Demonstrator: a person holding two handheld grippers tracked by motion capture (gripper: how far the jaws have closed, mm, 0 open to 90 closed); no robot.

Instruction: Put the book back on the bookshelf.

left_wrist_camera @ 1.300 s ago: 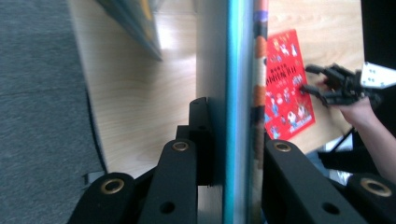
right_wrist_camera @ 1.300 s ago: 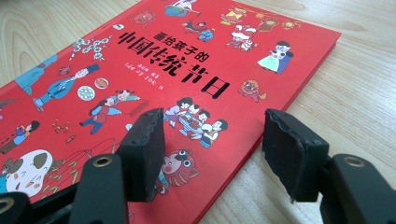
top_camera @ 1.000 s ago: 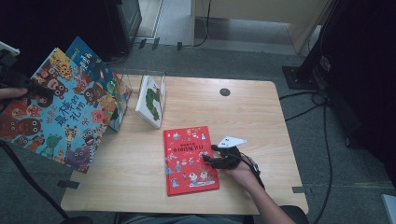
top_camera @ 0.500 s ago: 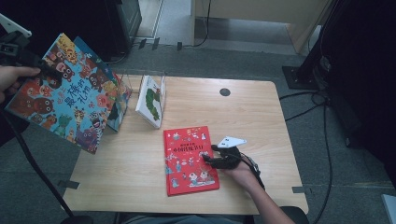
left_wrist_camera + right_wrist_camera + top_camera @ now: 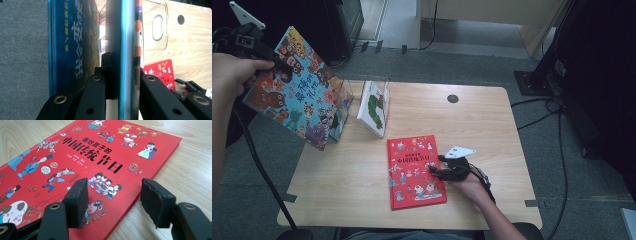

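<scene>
A large picture book with colourful monsters [image 5: 299, 92] hangs tilted in the air off the table's left edge. My left gripper [image 5: 277, 61] is shut on its top corner. In the left gripper view the book's edge [image 5: 125, 37] runs up between the jaws of that gripper [image 5: 125, 72]. A red picture book [image 5: 414, 170] lies flat on the table's front middle. My right gripper [image 5: 437, 170] rests open at its right edge. In the right gripper view one jaw of the gripper [image 5: 113, 195] is over the red cover [image 5: 87, 157] and the other is over bare wood.
A clear plastic book stand [image 5: 357, 82] sits at the table's back left and holds a white book with a green caterpillar [image 5: 373, 107]. A second blue book [image 5: 72, 37] stands beside the held one. The wooden table [image 5: 362, 200] has a round hole [image 5: 452, 98] at the back.
My left hand has carried the monster book up and to the right, toward the stand. The right gripper and the red book have stayed put.
</scene>
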